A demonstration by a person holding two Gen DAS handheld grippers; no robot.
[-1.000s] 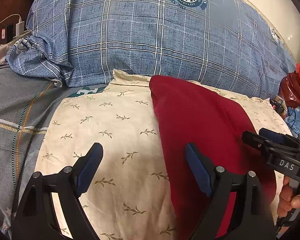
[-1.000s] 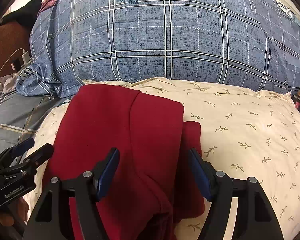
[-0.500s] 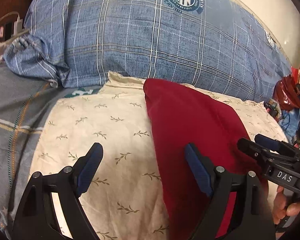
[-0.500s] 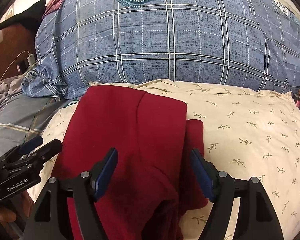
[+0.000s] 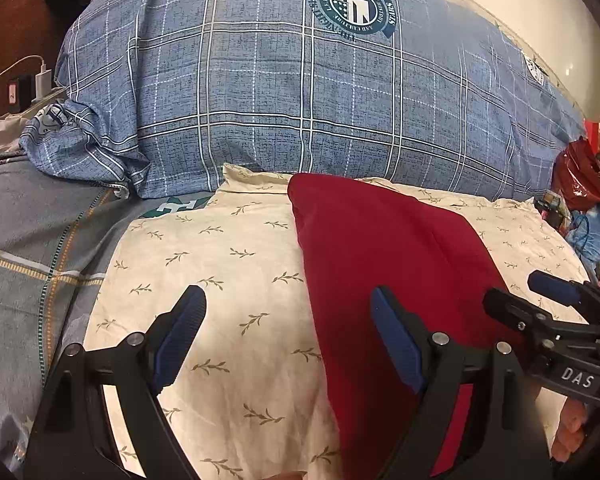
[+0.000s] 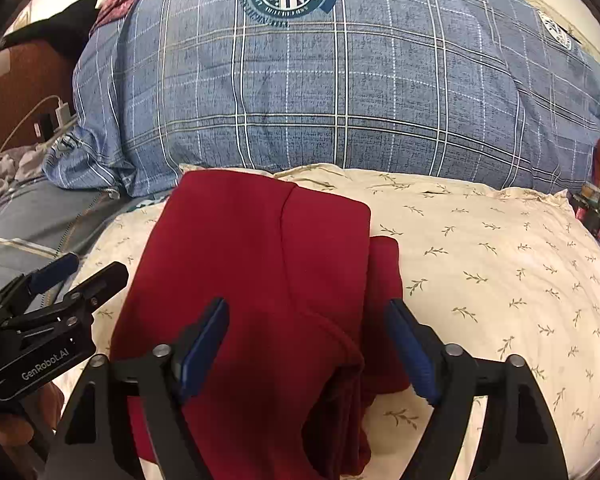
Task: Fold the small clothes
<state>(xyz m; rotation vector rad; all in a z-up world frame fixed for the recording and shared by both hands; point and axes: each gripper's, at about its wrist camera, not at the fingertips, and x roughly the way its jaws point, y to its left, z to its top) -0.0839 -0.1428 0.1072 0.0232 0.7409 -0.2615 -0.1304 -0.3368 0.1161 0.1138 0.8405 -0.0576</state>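
Note:
A dark red garment point(image 6: 260, 272) lies folded on a cream leaf-print pillow point(image 6: 500, 264); a narrower red layer sticks out on its right side. It also shows in the left wrist view point(image 5: 388, 248). My right gripper point(image 6: 306, 340) is open and empty, hovering over the garment's near part. My left gripper point(image 5: 288, 332) is open and empty over the pillow point(image 5: 220, 280), its right finger above the garment's left edge. Each gripper shows in the other's view: the right one point(image 5: 540, 300), the left one point(image 6: 76, 272).
A big blue plaid pillow point(image 6: 340, 88) rises right behind the cream one. Grey patterned bedding point(image 5: 32, 240) lies to the left, with a charger and cable point(image 5: 40, 76) by a brown headboard. Red bags and clutter point(image 5: 580, 176) sit at the right.
Both grippers have pulled back and up a little, so the garment sits slightly farther away. Both stay open. The garment has not moved.

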